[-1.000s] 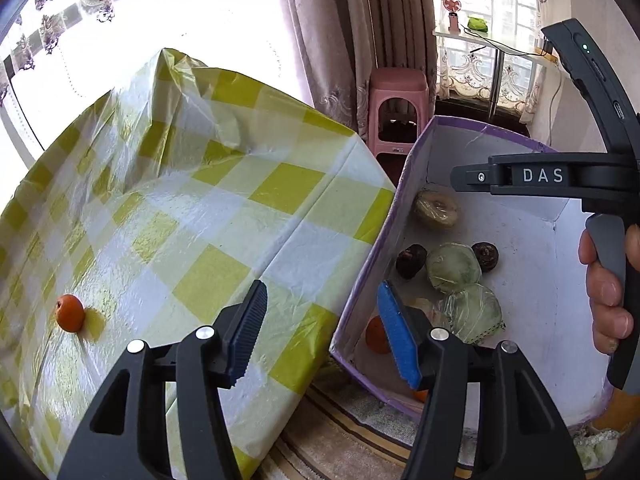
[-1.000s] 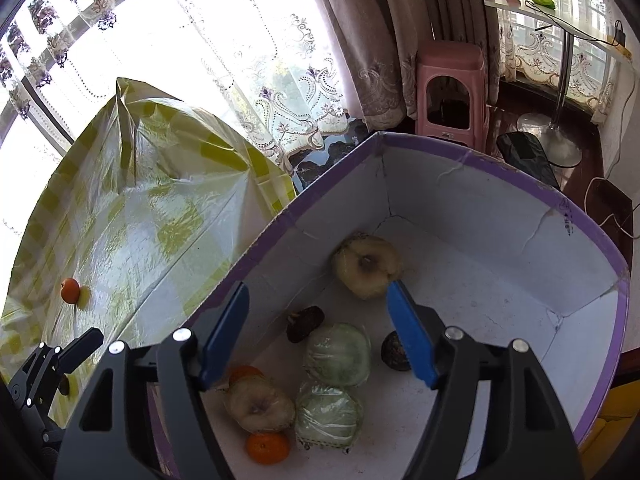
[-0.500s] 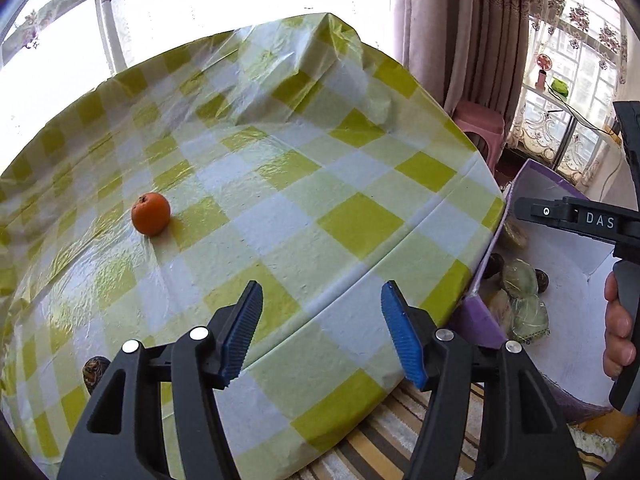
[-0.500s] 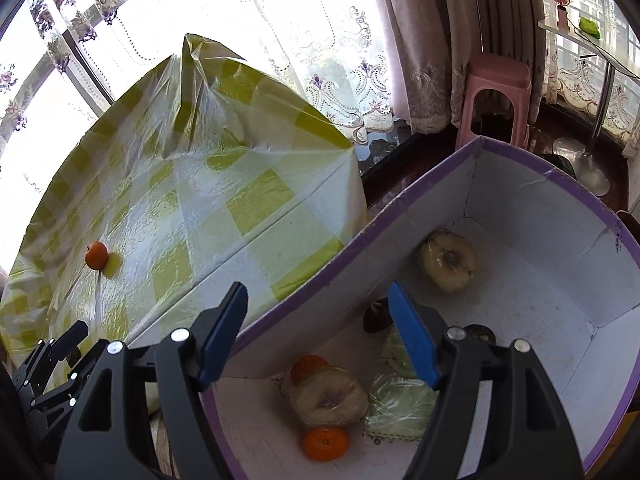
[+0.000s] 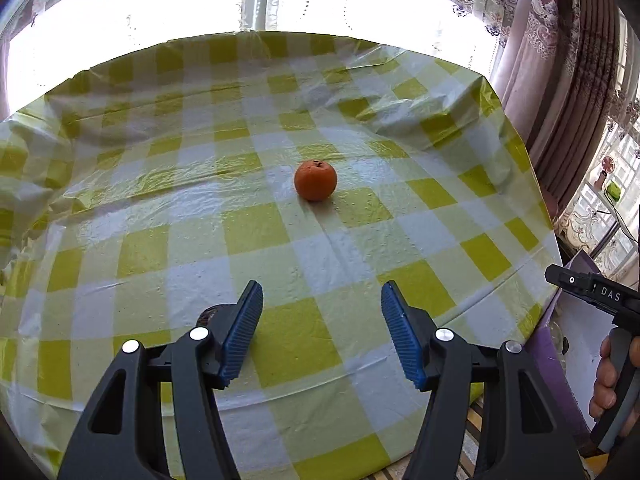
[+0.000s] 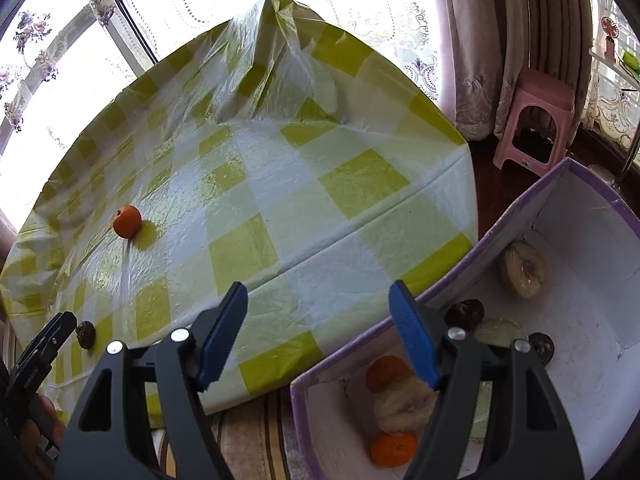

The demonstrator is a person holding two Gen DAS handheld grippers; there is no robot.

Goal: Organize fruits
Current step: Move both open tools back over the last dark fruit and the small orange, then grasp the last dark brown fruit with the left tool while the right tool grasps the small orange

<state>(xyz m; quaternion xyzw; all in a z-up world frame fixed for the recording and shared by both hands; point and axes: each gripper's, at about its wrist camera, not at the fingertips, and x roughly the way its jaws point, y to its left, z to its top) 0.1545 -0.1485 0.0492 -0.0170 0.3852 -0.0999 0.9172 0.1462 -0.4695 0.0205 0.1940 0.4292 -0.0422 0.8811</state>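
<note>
An orange [image 5: 315,180] lies on the yellow-checked table [image 5: 280,240], straight ahead of my open, empty left gripper [image 5: 322,332]; it also shows in the right wrist view [image 6: 127,221]. A small dark fruit [image 6: 85,334] lies near the table's near edge, partly hidden behind the left finger [image 5: 210,314]. My right gripper [image 6: 318,336] is open and empty above the table's edge and the purple-rimmed box [image 6: 592,312]. The box holds oranges [image 6: 390,448], wrapped pale fruits [image 6: 524,268] and dark fruits [image 6: 464,314].
The box [image 5: 576,312] stands on the floor right of the table. A pink stool [image 6: 536,120] and curtains [image 6: 480,40] are behind it. A striped rug [image 6: 256,440] lies below the table edge. The tablecloth bunches up at the far side [image 6: 276,40].
My left gripper has swung left from the box to face the orange on the table. My right gripper has drawn back from over the box toward the table's edge.
</note>
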